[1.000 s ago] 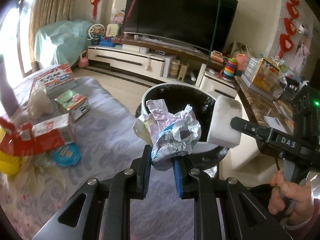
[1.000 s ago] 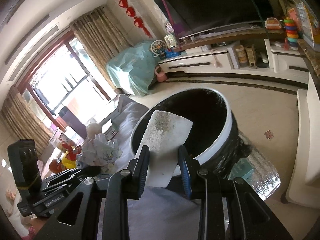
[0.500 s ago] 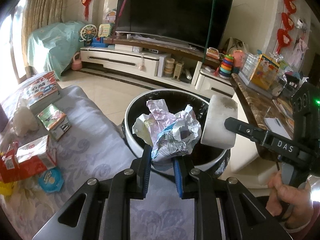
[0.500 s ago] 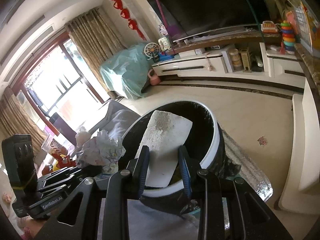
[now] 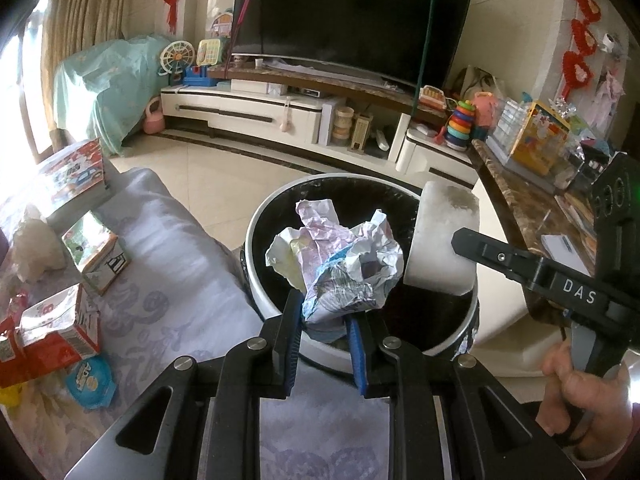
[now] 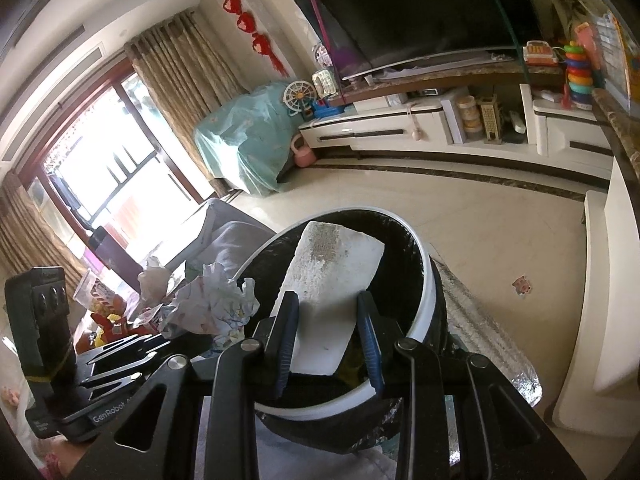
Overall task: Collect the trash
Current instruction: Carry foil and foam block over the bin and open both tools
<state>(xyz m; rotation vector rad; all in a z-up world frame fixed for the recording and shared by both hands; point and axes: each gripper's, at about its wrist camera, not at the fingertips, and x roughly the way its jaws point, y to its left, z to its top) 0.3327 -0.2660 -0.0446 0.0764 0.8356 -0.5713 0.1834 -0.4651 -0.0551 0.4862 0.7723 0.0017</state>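
My left gripper (image 5: 323,318) is shut on a crumpled paper wad (image 5: 340,264), held over the near rim of a round bin (image 5: 256,232) with a white rim and a black liner. My right gripper (image 6: 327,320) is shut on a white foam block (image 6: 332,280), which hangs above the bin's (image 6: 426,300) dark opening. In the left wrist view the foam block (image 5: 442,240) and the right gripper's finger (image 5: 520,264) come in from the right, with a hand (image 5: 580,384) on the handle. The paper wad (image 6: 212,304) and the left gripper's body appear at the left of the right wrist view.
A table with a lilac cloth (image 5: 168,280) carries cartons (image 5: 96,256), a red box (image 5: 52,336), a blue lid (image 5: 90,380) and a white lump (image 5: 34,248). A TV cabinet (image 5: 280,108) stands behind, and a marble-topped counter (image 5: 532,208) at the right. Tiled floor (image 6: 500,240) surrounds the bin.
Both grippers have moved forward over the bin, each still holding its load; the bin now sits lower and nearer in both views, and the table items have slid left.
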